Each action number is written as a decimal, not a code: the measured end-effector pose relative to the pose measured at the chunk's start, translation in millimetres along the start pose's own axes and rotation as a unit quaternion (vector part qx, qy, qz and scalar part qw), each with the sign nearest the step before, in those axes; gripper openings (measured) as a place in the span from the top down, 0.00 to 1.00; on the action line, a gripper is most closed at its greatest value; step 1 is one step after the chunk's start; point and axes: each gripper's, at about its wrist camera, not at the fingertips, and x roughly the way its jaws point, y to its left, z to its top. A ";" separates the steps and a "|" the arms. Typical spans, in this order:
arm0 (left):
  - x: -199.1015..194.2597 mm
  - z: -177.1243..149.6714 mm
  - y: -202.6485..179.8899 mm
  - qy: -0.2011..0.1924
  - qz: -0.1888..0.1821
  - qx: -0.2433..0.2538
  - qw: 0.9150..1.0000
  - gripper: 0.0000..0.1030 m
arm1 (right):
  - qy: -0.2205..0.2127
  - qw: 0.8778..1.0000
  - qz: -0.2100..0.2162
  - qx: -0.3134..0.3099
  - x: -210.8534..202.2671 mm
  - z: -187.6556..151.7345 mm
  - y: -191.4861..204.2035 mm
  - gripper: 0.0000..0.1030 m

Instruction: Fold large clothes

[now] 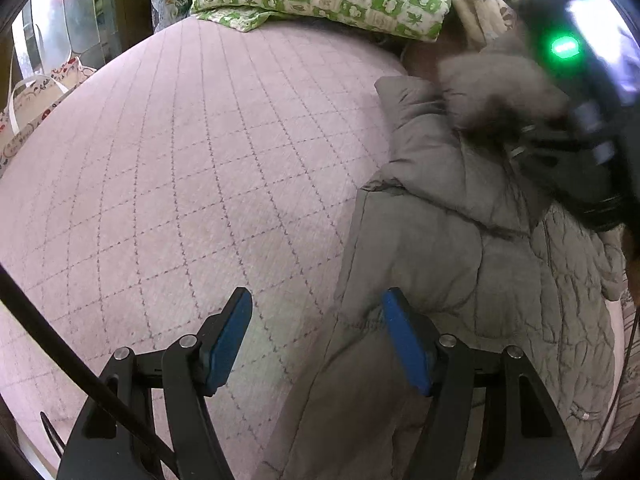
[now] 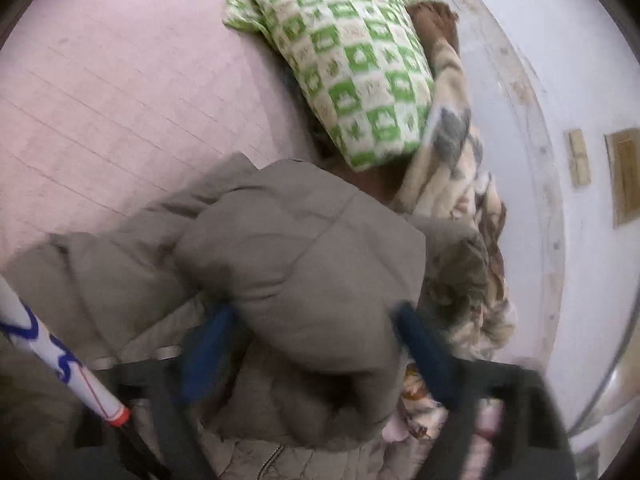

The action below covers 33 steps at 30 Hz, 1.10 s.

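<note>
Right hand-held gripper (image 2: 316, 348): jaws part-open with a puffy fold of the grey padded jacket (image 2: 304, 248) bulging up between the blue pads (image 2: 208, 344). The frame is blurred, so I cannot tell whether the pads are actually pressing on it.

Left hand-held gripper (image 1: 316, 340): jaws apart and holding nothing. It straddles the jacket's left edge, with the right pad over the fabric and the left pad over bare mattress; contact is unclear.

The jacket (image 1: 460, 280) lies on the right side of the pink quilted bed (image 1: 180, 160), running from near to far, with its far end lifted at the right gripper.

Handling, as judgement:
- Quilted and filled, so soft, bulky and springy. It should be fairly light for its size.
- Folds will puff back up and need pressing flat.
- The shell looks smooth, possibly slick. A shallow pinch may slide off, so take a deep bite.
- Best holds are likely seams, hem or collar edge, where layers are thinner and stitched. The fat panels fill the jaws.
- Not fragile. A zip shows near the bottom of the right view; keep the pads off it.

Beyond the jacket, at the far end: a green-checked pillow (image 2: 344, 64) and, right of it, a bunched patterned blanket (image 2: 456, 184).

Containers: a printed tote bag (image 1: 36, 100) sits off the bed's far-left edge; its contents are not visible.
</note>
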 end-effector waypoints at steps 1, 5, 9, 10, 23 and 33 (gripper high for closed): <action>1.1 1.3 -0.2 0.002 -0.001 -0.003 1.000 0.35 | 0.003 1.000 0.008 0.028 -0.8 -2.6 -10.5 0.49; 6.4 7.7 1.8 0.013 -0.018 -0.015 1.000 0.35 | 0.025 0.973 0.067 0.219 -4.4 -36.4 -81.1 0.54; 5.6 7.9 1.9 0.014 -0.027 -0.018 0.999 0.35 | 0.061 0.872 0.157 0.459 10.2 -119.5 -150.1 0.54; 4.9 8.2 1.2 0.011 -0.027 -0.017 0.999 0.35 | 0.081 0.837 0.176 0.512 19.4 -148.4 -157.0 0.54; 4.9 4.5 -17.3 -0.005 -0.013 0.017 1.000 0.35 | 0.148 0.800 0.135 0.566 19.7 -260.7 -166.8 0.51; 7.3 2.6 -20.9 -0.004 -0.003 0.033 0.999 0.35 | 0.181 0.829 0.170 0.501 78.3 -195.3 -112.1 0.44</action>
